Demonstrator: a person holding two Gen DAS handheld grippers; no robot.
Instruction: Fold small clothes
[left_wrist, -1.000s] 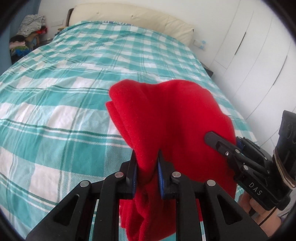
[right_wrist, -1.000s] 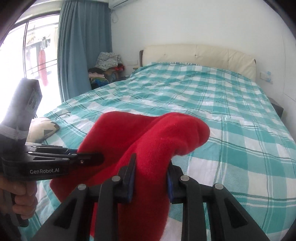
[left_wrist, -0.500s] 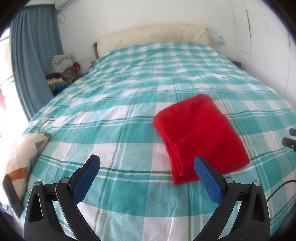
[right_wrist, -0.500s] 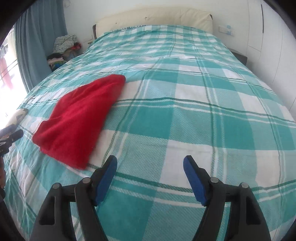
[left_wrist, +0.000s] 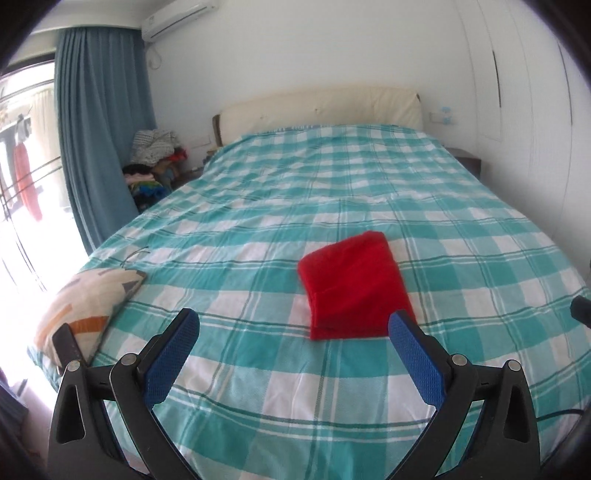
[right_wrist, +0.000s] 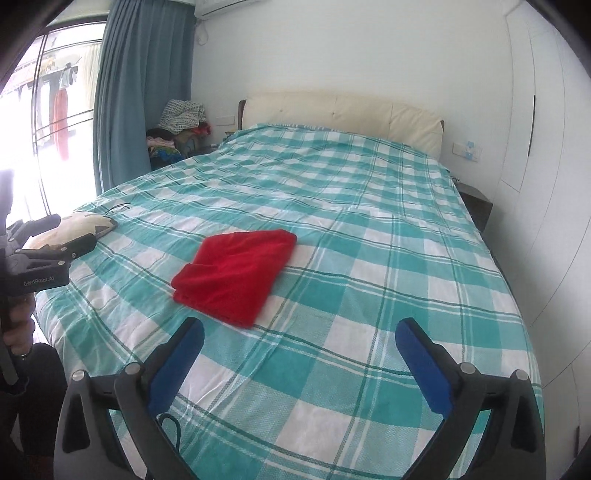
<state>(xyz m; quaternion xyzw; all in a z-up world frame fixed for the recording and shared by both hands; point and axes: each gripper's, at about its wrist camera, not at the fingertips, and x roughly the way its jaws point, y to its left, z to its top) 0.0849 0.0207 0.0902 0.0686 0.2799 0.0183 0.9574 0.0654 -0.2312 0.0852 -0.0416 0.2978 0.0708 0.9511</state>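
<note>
a red cloth (left_wrist: 354, 284) is lying folded flat on the bed (left_wrist: 332, 192), a bit nearer the foot end than the middle. it is sitting on the green and white checked cover, and nothing is touching it.

the left gripper (left_wrist: 293, 345) is hanging in the air over the near edge of the bed. its jaws are standing wide apart, with the blue pads (left_wrist: 171, 360) showing on both sides. nothing is between them but air, and the red cloth is lying further up the bed, past the tips. the right gripper (right_wrist: 301, 356) is doing the same thing. its jaws have just been opening and are now gaping wide, with nothing between them. the red cloth is lying ahead of it and off to its left.

a person's hand (right_wrist: 18, 325) is gripping the handle of the left gripper, seen at the left edge of the right wrist view.

a patterned pillow (left_wrist: 86, 302) is sitting at the left edge of the bed. a blue curtain (left_wrist: 101, 122) is hanging by the window, and a heap of clothes (left_wrist: 153, 162) is piling up beside it. a cream headboard (left_wrist: 317, 110) is standing at the far end.
</note>
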